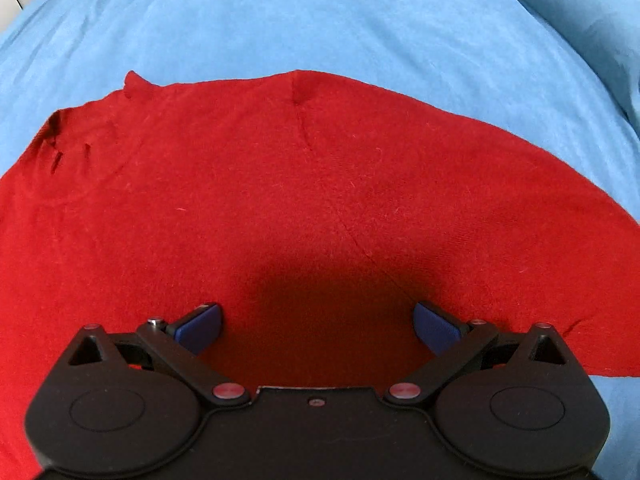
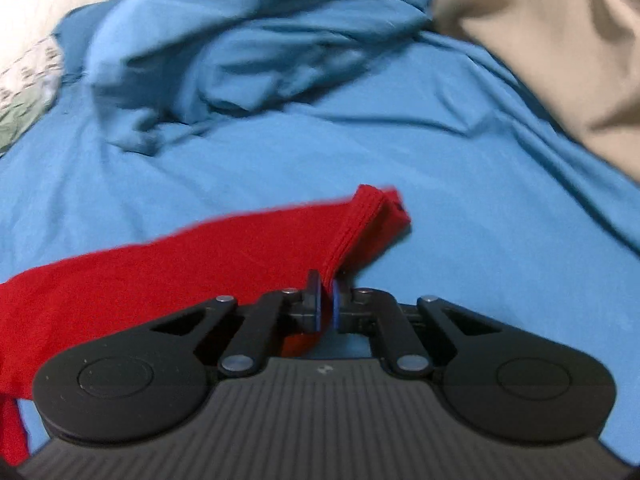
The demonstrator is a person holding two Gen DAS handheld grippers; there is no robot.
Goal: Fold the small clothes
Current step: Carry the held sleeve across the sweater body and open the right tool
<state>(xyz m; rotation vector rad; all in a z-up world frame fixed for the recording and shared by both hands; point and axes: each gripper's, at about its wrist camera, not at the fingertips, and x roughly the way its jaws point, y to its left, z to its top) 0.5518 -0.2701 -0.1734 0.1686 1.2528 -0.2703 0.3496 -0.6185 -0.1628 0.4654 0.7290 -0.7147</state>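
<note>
Wrinkled blue cotton bedsheet [image 1: 320,20] carries flat red knit sweater [image 1: 280,184]. Best fold, judged: draw pinched ribbed cuff [image 2: 360,224] toward 9 o'clock, keep sleeve taut. Left gripper [image 1: 316,326] spread wide, hovering over sweater body. Right gripper [image 2: 328,300] clamped on cuff.

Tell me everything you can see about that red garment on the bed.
The red garment looks like a soft knit, slightly fuzzy, plain red. In the left view it lies spread mostly flat on the blue sheet, with a faint seam running down it and small puckers along its far edge. The left tongs are open above it, casting a shadow, holding nothing. In the right view its ribbed hem is pinched in the shut right tongs and lifted off the sheet.
</note>
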